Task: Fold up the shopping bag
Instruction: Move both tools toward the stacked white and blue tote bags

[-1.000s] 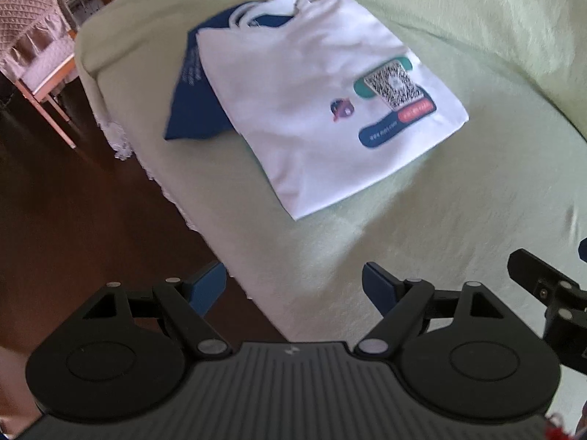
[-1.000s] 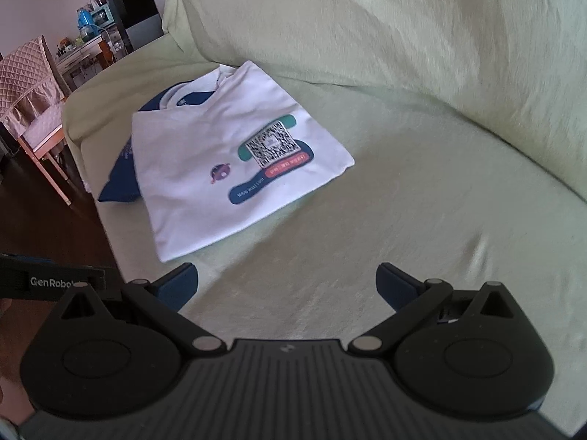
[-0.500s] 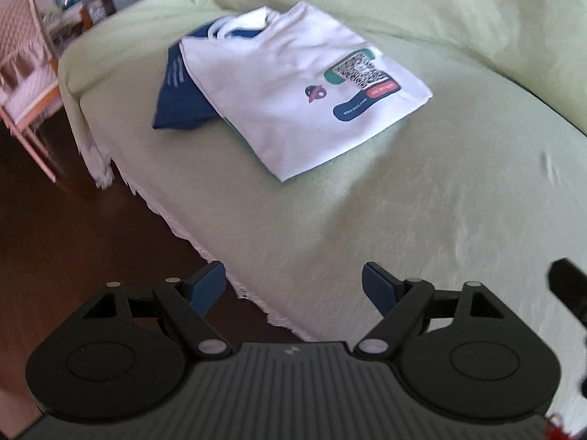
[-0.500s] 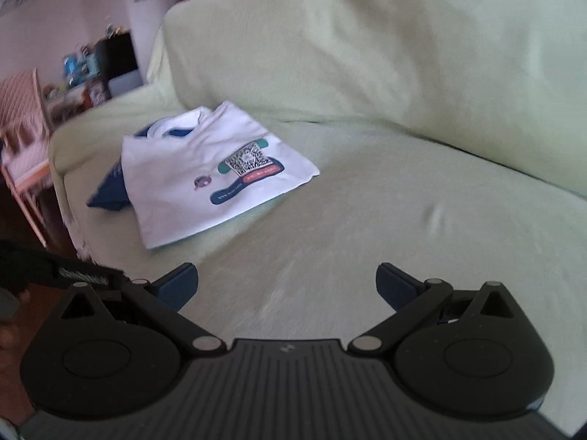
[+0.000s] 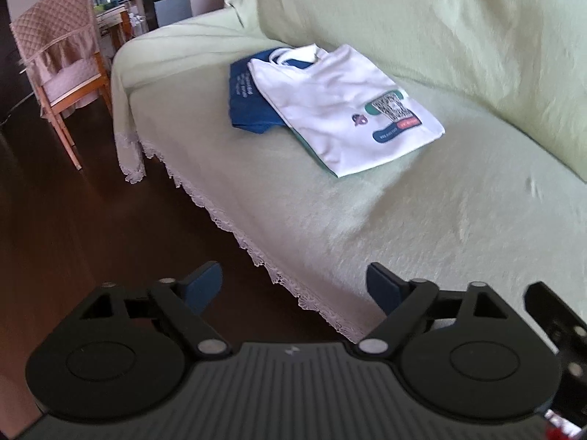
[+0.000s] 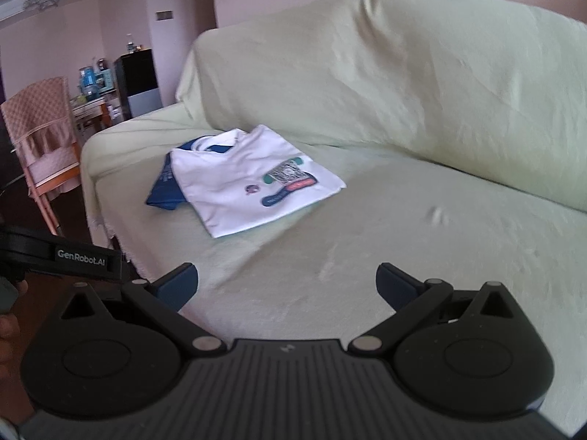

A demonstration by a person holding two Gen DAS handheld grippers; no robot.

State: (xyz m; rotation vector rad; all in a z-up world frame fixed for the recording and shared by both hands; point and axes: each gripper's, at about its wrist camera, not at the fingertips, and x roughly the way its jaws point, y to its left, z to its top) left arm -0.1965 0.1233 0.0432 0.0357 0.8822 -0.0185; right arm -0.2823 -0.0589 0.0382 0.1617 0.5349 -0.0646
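Observation:
A white shopping bag (image 5: pixel 341 110) with a QR-code print lies folded flat on the green-covered sofa seat (image 5: pixel 403 220), on top of a folded blue bag (image 5: pixel 247 102). It also shows in the right wrist view (image 6: pixel 249 179), with the blue bag (image 6: pixel 165 187) sticking out at its left. My left gripper (image 5: pixel 293 286) is open and empty, held over the sofa's front edge, well short of the bags. My right gripper (image 6: pixel 286 282) is open and empty above the seat, also far from the bags.
The sofa backrest (image 6: pixel 403 84) rises behind the bags. A lace fringe (image 5: pixel 256 253) hangs along the seat's front edge above dark wooden floor (image 5: pixel 73 220). A wooden chair (image 5: pixel 62 69) stands at the left. The left gripper's body (image 6: pixel 66 256) shows at the right view's left edge.
Both grippers have pulled back and up from the bags, which now look smaller and farther away. The bags have not moved. Both grippers stayed open.

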